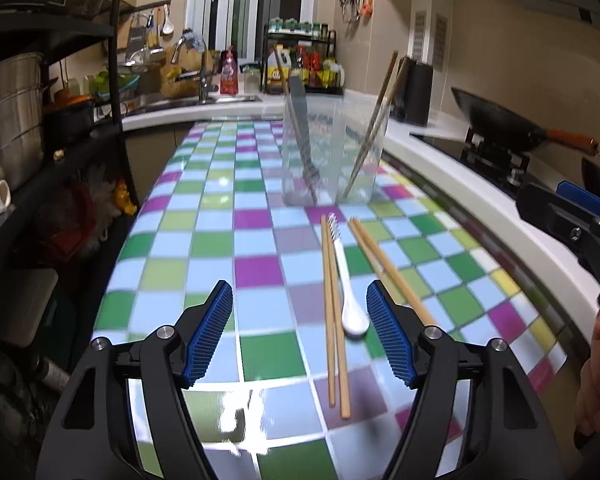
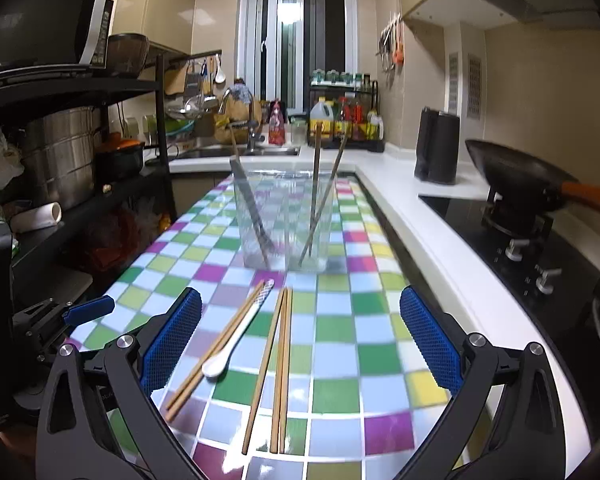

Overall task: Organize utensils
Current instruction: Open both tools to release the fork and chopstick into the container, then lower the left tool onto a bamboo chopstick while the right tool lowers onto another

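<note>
We are hovering both hand-held grippers, left point(image 1: 300, 332) and right point(image 2: 300, 344), jaws spread and empty, over loose wooden chopsticks point(image 2: 278, 368) and a white plastic spoon point(image 2: 228, 350) lying mid-frame on the checkered worktop point(image 2: 340, 360), since they belong in the clear container point(image 2: 284, 220) above.

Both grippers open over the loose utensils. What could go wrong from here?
1. The white spoon lies right against one chopstick pair; a grab there may catch both or scatter the sticks.
2. The clear holder looks light, and chopsticks already lean in it; a careless insertion could tip it.
3. The left gripper and right gripper aim at the same small cluster and may collide.
</note>
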Demonstrator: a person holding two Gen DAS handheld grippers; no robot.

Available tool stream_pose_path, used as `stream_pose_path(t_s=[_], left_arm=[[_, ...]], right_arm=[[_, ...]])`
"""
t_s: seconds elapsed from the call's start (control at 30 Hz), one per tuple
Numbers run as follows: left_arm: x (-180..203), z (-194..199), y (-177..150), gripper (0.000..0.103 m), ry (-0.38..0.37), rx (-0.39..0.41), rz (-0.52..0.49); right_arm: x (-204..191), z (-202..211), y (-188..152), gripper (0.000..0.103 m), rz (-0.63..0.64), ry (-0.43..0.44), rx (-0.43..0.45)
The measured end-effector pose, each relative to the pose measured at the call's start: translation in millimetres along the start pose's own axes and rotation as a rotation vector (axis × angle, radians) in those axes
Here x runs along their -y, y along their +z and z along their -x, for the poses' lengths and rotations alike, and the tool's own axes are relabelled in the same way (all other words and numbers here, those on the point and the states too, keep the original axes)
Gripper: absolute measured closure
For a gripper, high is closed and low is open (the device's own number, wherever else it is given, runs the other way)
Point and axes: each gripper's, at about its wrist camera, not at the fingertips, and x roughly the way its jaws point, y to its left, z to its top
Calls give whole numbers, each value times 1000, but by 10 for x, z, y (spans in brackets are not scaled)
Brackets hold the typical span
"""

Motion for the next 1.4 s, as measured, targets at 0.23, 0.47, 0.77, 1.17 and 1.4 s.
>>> stream_pose_path(t_s=[0.23,0.47,0.77,1.17,1.4], left_arm=[[-45,-93,-105,35,-5,-35,4],[-140,-223,-150,91,-51,-111,43],[-92,-321,-254,95,-128,-168,68],[-44,-425,-353,95,-151,-216,73],[2,-435,-373,95,-160,-219,59]], right_arm=[[175,-156,-339,9,-81,-39,-37],[337,-312,-519,21,-133,-15,-115],[257,-509,-765,76,-149,70,-243],[133,-720,-971,75,-90,94,-357],[61,-725,-979,77,-19,63,-358]])
